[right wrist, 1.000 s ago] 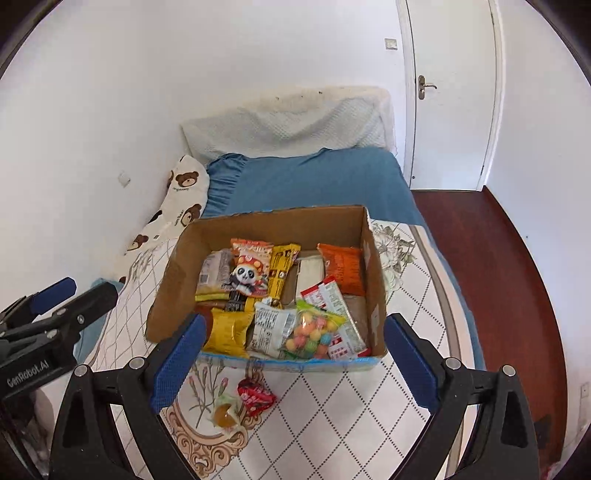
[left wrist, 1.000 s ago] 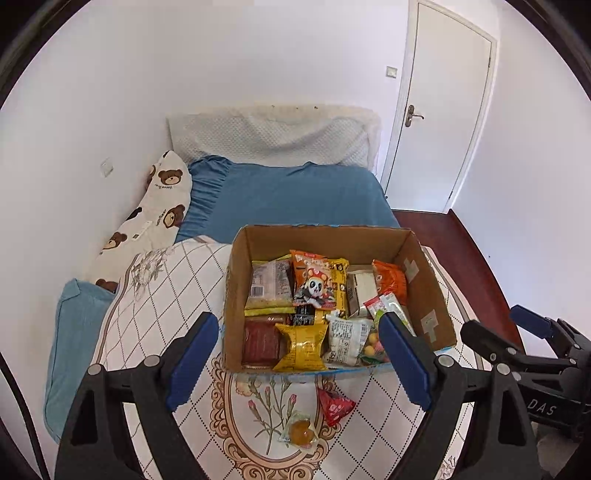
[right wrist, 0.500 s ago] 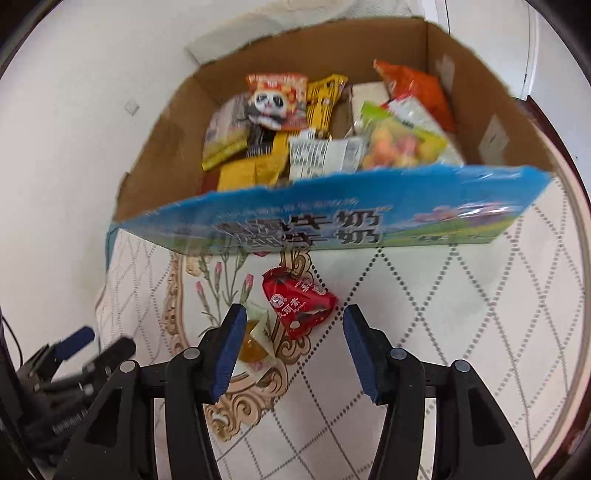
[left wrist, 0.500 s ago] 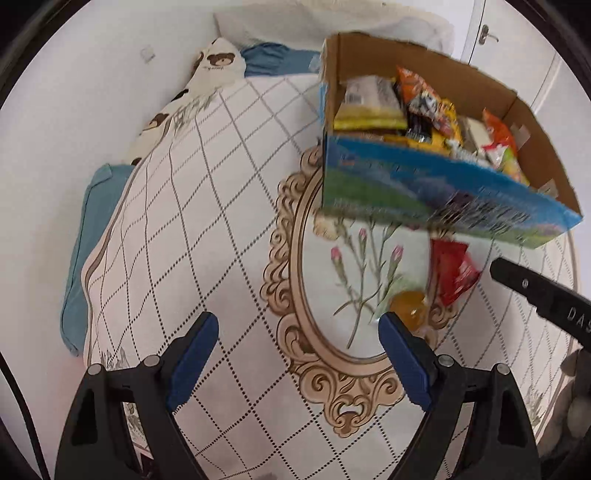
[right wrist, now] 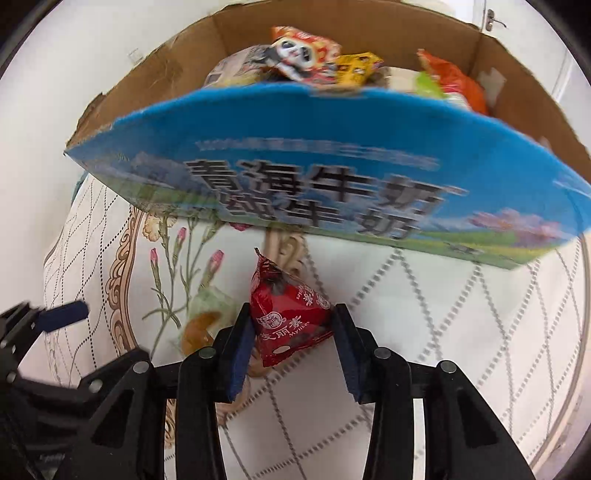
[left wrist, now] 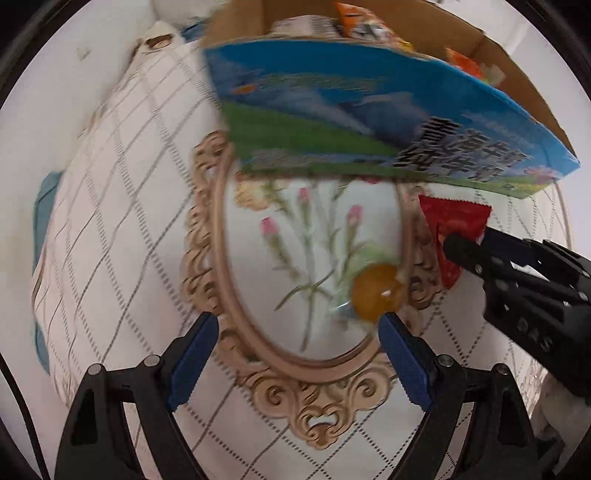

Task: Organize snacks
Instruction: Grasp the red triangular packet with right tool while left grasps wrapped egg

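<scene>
A red triangular snack packet (right wrist: 284, 299) lies on the bedspread just in front of the cardboard box, and my right gripper (right wrist: 291, 321) is shut on it, both pads pressing its sides. In the left wrist view the same packet (left wrist: 452, 218) shows under the right gripper's fingers (left wrist: 461, 247). An orange jelly in clear wrap (left wrist: 375, 295) lies just beyond the right-hand finger of my left gripper (left wrist: 299, 326). That gripper's jaws are closing with nothing between the pads. The box (right wrist: 314, 177) has a blue printed front wall and holds several snack packs (right wrist: 306, 55).
The white quilted bedspread (left wrist: 122, 206) carries a gold oval frame with pink flowers. A blue cushion (left wrist: 42, 206) lies at its left edge. White walls stand behind the box, and a door handle (right wrist: 493, 22) shows at the far right.
Both grippers came down close to the bedspread in front of the box. The right gripper's jaws closed onto the red packet. The left gripper descended beside the orange jelly.
</scene>
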A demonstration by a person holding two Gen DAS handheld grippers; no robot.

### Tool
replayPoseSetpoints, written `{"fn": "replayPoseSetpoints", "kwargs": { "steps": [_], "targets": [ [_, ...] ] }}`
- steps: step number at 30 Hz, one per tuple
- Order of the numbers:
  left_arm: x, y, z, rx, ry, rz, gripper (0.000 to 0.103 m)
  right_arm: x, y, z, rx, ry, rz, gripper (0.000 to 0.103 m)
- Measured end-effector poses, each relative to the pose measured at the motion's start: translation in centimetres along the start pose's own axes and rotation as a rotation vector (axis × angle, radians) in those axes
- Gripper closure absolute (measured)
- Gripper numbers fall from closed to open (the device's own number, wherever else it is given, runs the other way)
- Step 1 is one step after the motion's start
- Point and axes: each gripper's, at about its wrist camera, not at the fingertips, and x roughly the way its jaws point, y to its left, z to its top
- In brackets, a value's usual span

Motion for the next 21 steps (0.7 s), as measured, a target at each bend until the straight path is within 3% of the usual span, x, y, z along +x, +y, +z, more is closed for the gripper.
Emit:
{"fn": "replayPoseSetpoints", "kwargs": {
  "steps": [2, 3, 4, 5, 8, 12, 18, 21],
  "targets": [
    [0.6, -1.3, 0.9, 0.038, 0.009, -0.026, 0.029, -1.2, -1.4, -0.8, 0.027, -0.004, -0.006, 0.058],
    [1.2, -2.0, 1.3, 0.057, 0.025, -0.045, 0.041, -1.6, -2.0, -1.0, 0.040, -0.002, -0.010, 0.058],
    [1.8, -2.5, 1.7, 0.072, 0.047, -0.064, 0.045, -2.0, -2.5, -1.4, 0.055, -0.002, -0.010, 0.058],
    [2.4, -2.9, 2.0, 0.076, 0.071, -0.078, 0.055, -2.3, -3.1, -1.7, 0.073, -0.003, -0.008, 0.058],
    [4.1, -4.1, 2.8, 0.097, 0.126, -0.127, 0.055, -3.1, -4.9, -2.7, 0.115, 0.003, -0.014, 0.058],
    [6.1, -5.4, 3.2, 0.152, 0.191, -0.128, 0.049, -2.7, -6.4, -3.0, 0.166, 0.020, 0.000, 0.058],
    [5.9, -4.8, 3.2, 0.100, 0.163, -0.144, 0.056, -2.5, -6.7, -3.6, 0.180, 0.026, 0.011, 0.058],
    [5.2, -3.2, 1.7, 0.050, 0.164, -0.151, 0.057, -2.9, -6.1, -3.6, 0.178, 0.029, 0.029, 0.058]
  ]
}}
